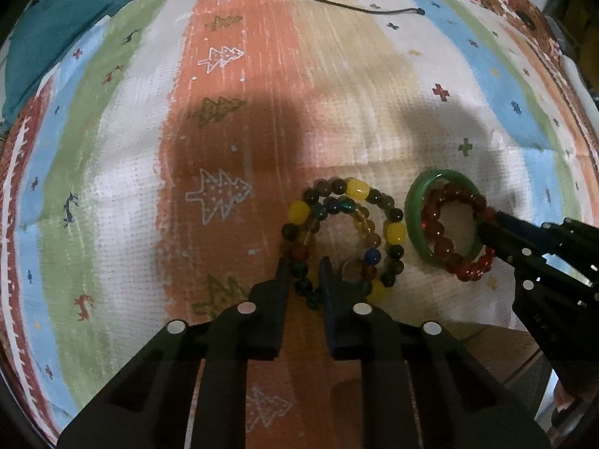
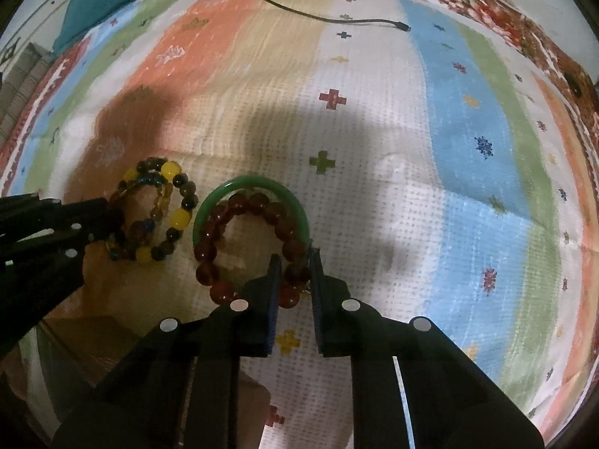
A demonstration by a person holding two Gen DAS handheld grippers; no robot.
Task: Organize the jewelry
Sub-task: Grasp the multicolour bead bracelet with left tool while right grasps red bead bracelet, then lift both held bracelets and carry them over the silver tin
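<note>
A yellow-and-dark beaded bracelet (image 1: 396, 232) lies with a thinner multicolour bead bracelet (image 1: 365, 224) inside it on the striped cloth. My left gripper (image 1: 304, 267) is closed around their near edge, with beads between the fingers. A green bangle (image 1: 413, 217) and a red bead bracelet (image 1: 436, 230) lie together to the right. In the right wrist view my right gripper (image 2: 295, 262) is shut on the red bead bracelet (image 2: 209, 250) and the green bangle (image 2: 254, 184) at their near right edge. The yellow bead bracelet (image 2: 176, 219) sits to the left, with the left gripper on it.
A striped, patterned cloth (image 1: 112, 187) covers the surface. A black cable (image 1: 355, 3) lies at the far side. A teal cloth (image 1: 45, 37) sits at the far left corner. A brown surface (image 1: 498, 348) shows past the cloth's near edge.
</note>
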